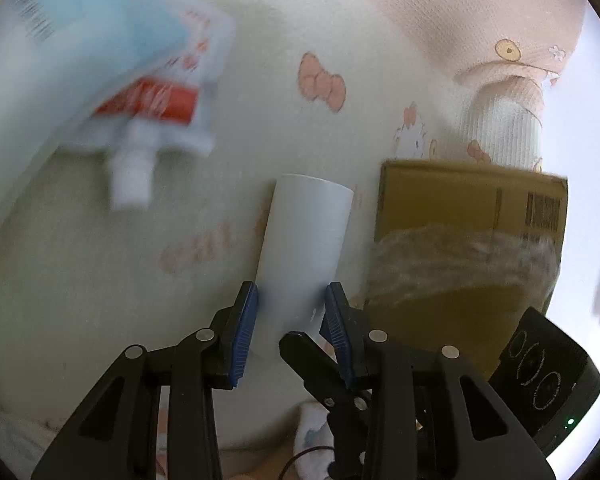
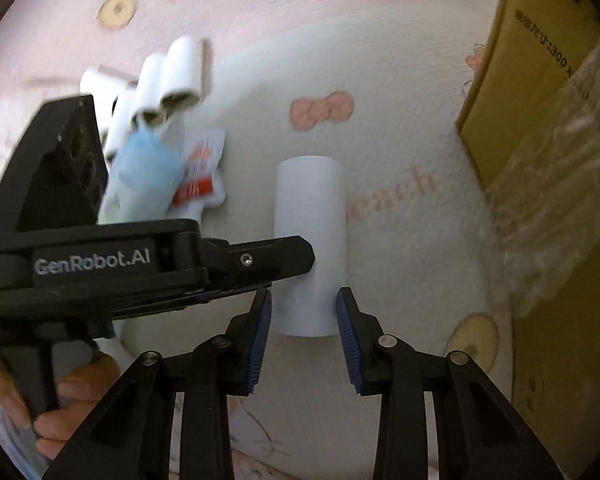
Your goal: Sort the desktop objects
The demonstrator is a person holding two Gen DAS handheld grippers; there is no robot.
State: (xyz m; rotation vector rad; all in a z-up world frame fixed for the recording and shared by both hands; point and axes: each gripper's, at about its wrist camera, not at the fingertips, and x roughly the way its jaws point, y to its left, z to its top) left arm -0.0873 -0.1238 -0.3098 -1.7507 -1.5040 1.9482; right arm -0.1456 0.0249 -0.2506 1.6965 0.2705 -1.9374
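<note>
A white tube [image 1: 306,240] lies on the patterned cloth; it also shows in the right wrist view [image 2: 310,240]. My left gripper [image 1: 290,316] is open, its blue pads on either side of the tube's near end. My right gripper [image 2: 304,320] is open too, its pads astride the tube's near end. The right gripper's finger [image 1: 312,360] crosses low in the left view, and the left gripper's body [image 2: 100,264] crosses the right view. A blurred blue and white pouch with a red label [image 1: 148,100] lies at the upper left, also in the right view [image 2: 160,176].
A cardboard box [image 1: 472,240] with clear tape stands close to the right of the tube, also in the right view [image 2: 548,160]. Several white tubes [image 2: 160,84] lie together at the far left. A black device [image 1: 548,376] sits at the lower right.
</note>
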